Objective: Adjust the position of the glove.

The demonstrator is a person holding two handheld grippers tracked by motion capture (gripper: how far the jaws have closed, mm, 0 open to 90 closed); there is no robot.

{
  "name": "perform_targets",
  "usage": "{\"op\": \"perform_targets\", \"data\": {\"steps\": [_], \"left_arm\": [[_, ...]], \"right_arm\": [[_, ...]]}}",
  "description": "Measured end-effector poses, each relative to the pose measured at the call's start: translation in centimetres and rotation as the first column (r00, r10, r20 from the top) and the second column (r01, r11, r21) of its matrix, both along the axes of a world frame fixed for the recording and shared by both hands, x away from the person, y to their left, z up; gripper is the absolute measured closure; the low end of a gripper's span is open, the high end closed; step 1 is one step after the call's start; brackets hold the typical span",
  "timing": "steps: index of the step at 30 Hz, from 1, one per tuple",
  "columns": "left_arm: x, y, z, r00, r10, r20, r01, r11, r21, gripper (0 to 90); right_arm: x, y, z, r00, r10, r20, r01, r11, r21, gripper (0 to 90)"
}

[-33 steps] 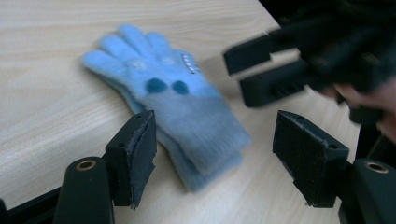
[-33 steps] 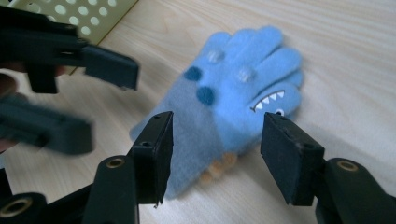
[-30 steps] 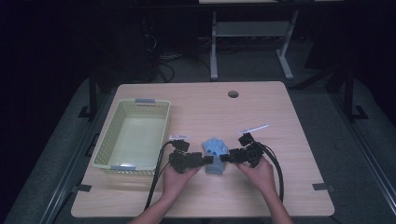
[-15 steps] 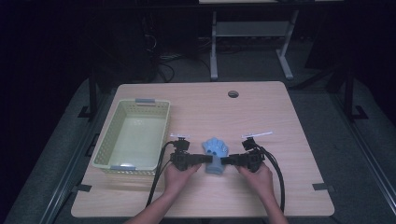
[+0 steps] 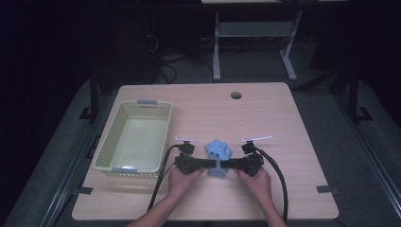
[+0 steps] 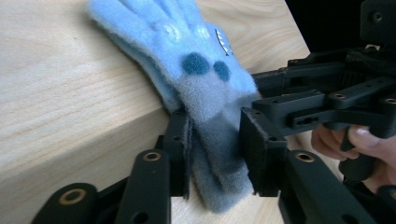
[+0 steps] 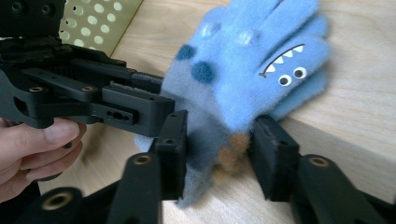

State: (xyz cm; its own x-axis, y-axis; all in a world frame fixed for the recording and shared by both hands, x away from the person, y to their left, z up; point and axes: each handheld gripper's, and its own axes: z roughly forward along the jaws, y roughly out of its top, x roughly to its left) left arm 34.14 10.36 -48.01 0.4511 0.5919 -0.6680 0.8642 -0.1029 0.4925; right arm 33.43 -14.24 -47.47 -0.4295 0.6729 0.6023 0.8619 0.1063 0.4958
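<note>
Near the desk's [image 5: 293,123] front edge, a blue glove [image 5: 218,152] is being clamped at its cuff from both sides by the closing left gripper [image 5: 212,163] and right gripper [image 5: 224,164], while the basket [image 5: 108,151] at the left edge is being left unfilled.

Both tongs, left [image 5: 211,163] and right [image 5: 226,165], have just been closing around the blue glove [image 5: 218,151].
</note>
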Motion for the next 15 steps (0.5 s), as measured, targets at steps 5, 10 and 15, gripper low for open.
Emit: {"op": "perform_targets", "data": {"steps": [5,10,15], "left_arm": [[0.22,0.11,-0.41,0.9998,-0.006,-0.016,0.006,0.9992,-0.04,70.3],[0.27,0.05,-0.52,0.9997,-0.011,-0.023,0.01,0.9983,-0.058,74.0],[0.43,0.22,-0.66,0.9994,-0.023,-0.026,0.021,0.9968,-0.078,76.8]], "right_arm": [[-0.17,-0.07,-0.62,0.9999,-0.015,-0.005,0.015,0.9986,0.051,66.9],[-0.17,-0.06,-0.65,1.0,-0.004,0.008,0.003,0.9982,0.06,73.2],[-0.12,-0.1,-0.2,0.9992,0.027,0.03,-0.028,0.9985,0.048,75.4]]}}
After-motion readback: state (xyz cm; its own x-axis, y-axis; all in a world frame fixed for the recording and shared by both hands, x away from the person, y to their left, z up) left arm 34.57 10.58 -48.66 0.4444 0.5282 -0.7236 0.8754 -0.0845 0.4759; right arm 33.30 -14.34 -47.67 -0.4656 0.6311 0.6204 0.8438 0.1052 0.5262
